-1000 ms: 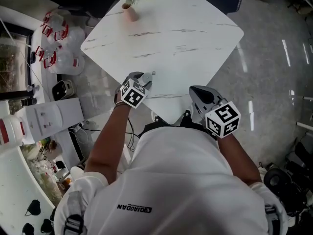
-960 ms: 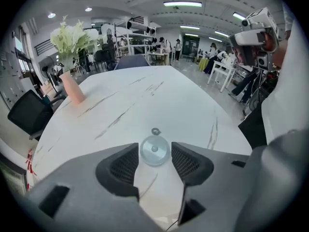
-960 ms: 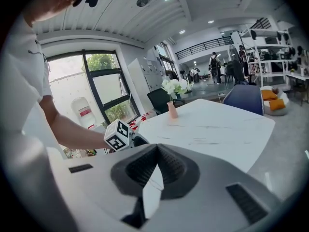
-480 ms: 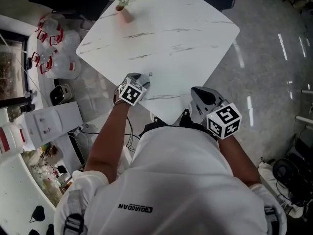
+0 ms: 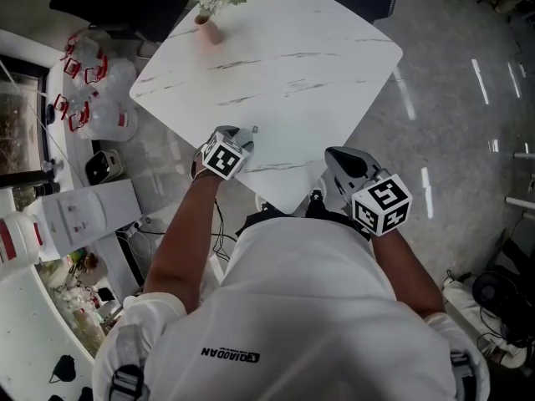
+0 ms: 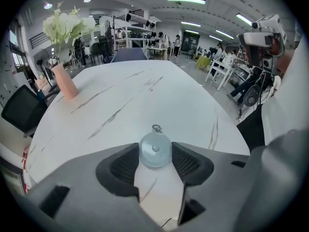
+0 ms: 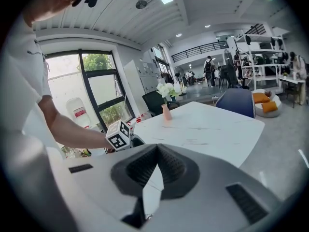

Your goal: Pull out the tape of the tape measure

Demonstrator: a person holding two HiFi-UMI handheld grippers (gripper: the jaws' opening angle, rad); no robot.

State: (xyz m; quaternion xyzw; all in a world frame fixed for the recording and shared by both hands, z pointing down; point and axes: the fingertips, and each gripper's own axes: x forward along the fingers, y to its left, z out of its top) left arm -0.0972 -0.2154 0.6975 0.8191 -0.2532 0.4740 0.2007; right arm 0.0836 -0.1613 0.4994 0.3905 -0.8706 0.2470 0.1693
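Both set: left gripper point(image 5: 245, 134) just closed on tape measure point(image 6: 155, 150) by table point(image 5: 318, 48) edge; right gripper point(image 7: 156, 151), shut empty, must grab its ring point(image 6: 156, 128).

Bright, even indoor light comes from ceiling strip lights point(image 6: 186, 0), with daylight through a window point(image 7: 96, 88). The polished floor point(image 5: 468, 140) carries white glare streaks, and the pale table point(image 5: 276, 65) looks nearly washed out. Both gripper views bend strongly and darken at the corners; the right gripper point(image 7: 155, 166) looms soft near the lens.
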